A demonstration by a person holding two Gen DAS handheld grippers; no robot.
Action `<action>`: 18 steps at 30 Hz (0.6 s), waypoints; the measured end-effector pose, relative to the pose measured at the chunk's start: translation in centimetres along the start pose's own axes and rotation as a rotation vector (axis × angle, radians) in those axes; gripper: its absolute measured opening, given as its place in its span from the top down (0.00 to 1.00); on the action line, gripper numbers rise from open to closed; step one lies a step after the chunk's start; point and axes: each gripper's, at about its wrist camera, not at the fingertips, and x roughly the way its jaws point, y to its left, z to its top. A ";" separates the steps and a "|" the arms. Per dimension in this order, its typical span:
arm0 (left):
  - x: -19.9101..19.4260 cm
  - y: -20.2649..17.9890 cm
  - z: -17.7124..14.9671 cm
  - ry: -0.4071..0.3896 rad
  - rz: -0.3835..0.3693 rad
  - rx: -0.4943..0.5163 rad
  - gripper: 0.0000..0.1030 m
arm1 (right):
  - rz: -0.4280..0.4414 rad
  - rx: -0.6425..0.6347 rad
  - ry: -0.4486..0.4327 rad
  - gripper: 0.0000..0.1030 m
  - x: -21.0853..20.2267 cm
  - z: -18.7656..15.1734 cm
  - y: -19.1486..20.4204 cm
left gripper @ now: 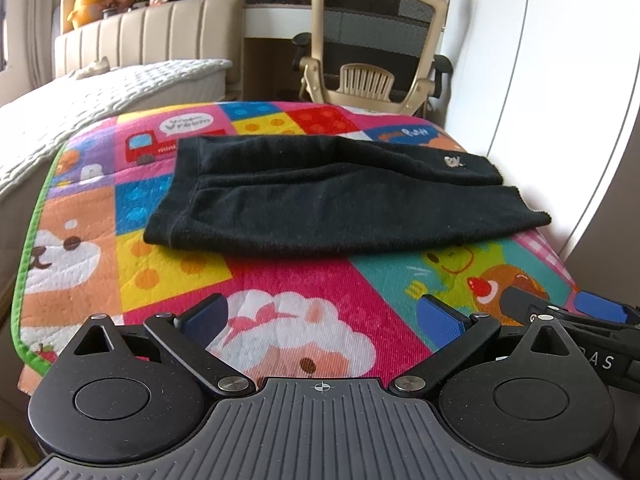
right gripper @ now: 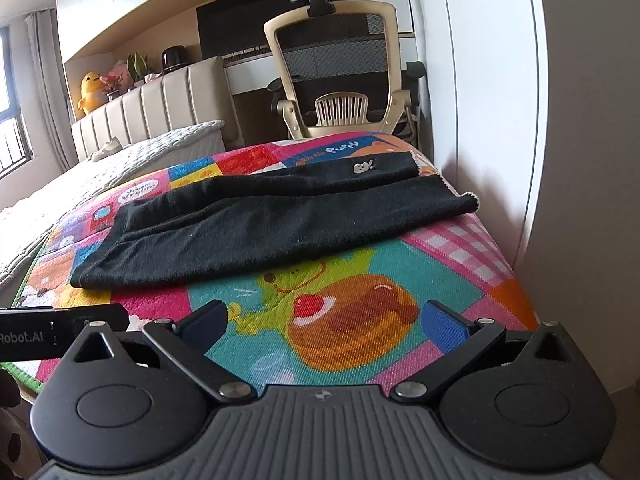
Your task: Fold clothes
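A black garment [left gripper: 332, 196] lies folded lengthwise on a colourful cartoon quilted mat [left gripper: 280, 280], with a small white emblem near its right end. It also shows in the right wrist view [right gripper: 260, 224] on the same mat [right gripper: 360, 320]. My left gripper [left gripper: 322, 316] is open and empty, well short of the garment's near edge. My right gripper [right gripper: 326, 320] is open and empty, also short of the garment. The right gripper's tip shows at the right edge of the left wrist view [left gripper: 580, 312].
The mat covers the foot of a bed with a white quilt [left gripper: 80, 96] and beige headboard [left gripper: 152, 36]. An office chair [left gripper: 372, 48] stands beyond the mat. A white wall [right gripper: 500, 120] runs close along the right side.
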 end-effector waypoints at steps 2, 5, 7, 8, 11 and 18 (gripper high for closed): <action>0.0 0.0 0.0 0.002 0.000 -0.001 0.00 | 0.001 0.000 0.004 0.00 0.0 0.0 0.0; 0.0 0.0 -0.1 0.004 0.000 -0.001 0.00 | 0.002 -0.001 0.007 0.00 0.0 0.0 0.0; 0.0 0.0 -0.1 0.005 -0.001 -0.002 0.00 | 0.003 -0.002 0.007 0.00 0.0 0.0 0.0; 0.0 0.0 -0.1 0.006 -0.001 -0.002 0.00 | 0.003 -0.002 0.008 0.00 0.0 0.0 -0.1; 0.0 0.0 -0.1 0.006 0.000 -0.003 0.00 | 0.006 -0.002 0.011 0.00 0.1 0.1 -0.3; 0.0 -0.1 -0.2 0.006 -0.001 -0.001 0.00 | 0.003 -0.002 0.013 0.00 0.1 0.1 -0.3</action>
